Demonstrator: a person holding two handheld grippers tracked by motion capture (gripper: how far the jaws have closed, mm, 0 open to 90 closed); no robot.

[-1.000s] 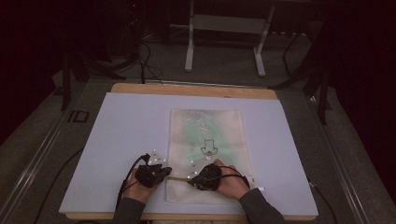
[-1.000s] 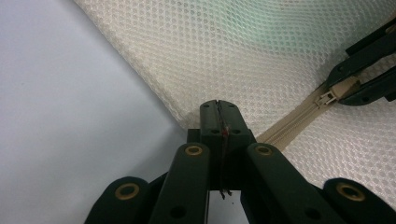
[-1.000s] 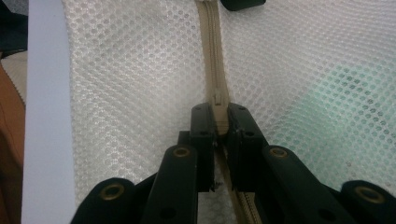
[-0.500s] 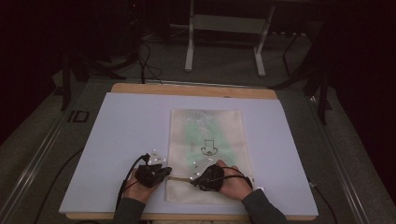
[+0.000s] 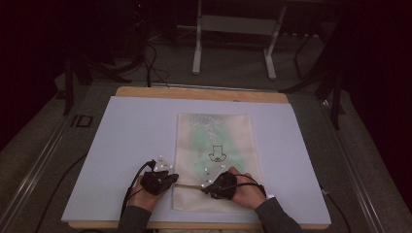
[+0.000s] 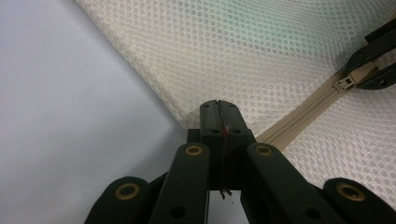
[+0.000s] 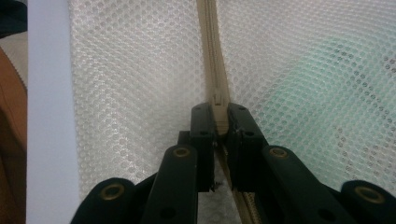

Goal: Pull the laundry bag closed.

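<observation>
a cream mesh bag [image 5: 216,160] is laid flat on the pale sheet [image 5: 121,145] covering the tabletop, a bit right of centre, its short end reaching close to the near edge. sth green is seen through the mesh in the bag's middle, w/ a small dark print on top. a beige zipper [image 7: 215,70] runs across the bag near its near end, parallel to the near edge of the tabletop.

the left gripper [image 5: 163,180] is placed at the bag's near-left corner; in the left gripper view its 2 jaws [image 6: 219,122] are pressed together on the corner of the mesh, right where the zipper tape ends. the right gripper [image 5: 214,187] is set further right along the zipper, approx. mid-width of the bag; in the right gripper view its jaws are seen pinching the zipper pull [image 7: 220,114], w/ closed teeth running on ahead of it. in the left gripper view the right gripper's tips are seen at the top-right corner, clamped on that same pull [image 6: 349,80].

both hands are rested low on the sheet by the near edge, sleeves entering from the bottom of the high view.
</observation>
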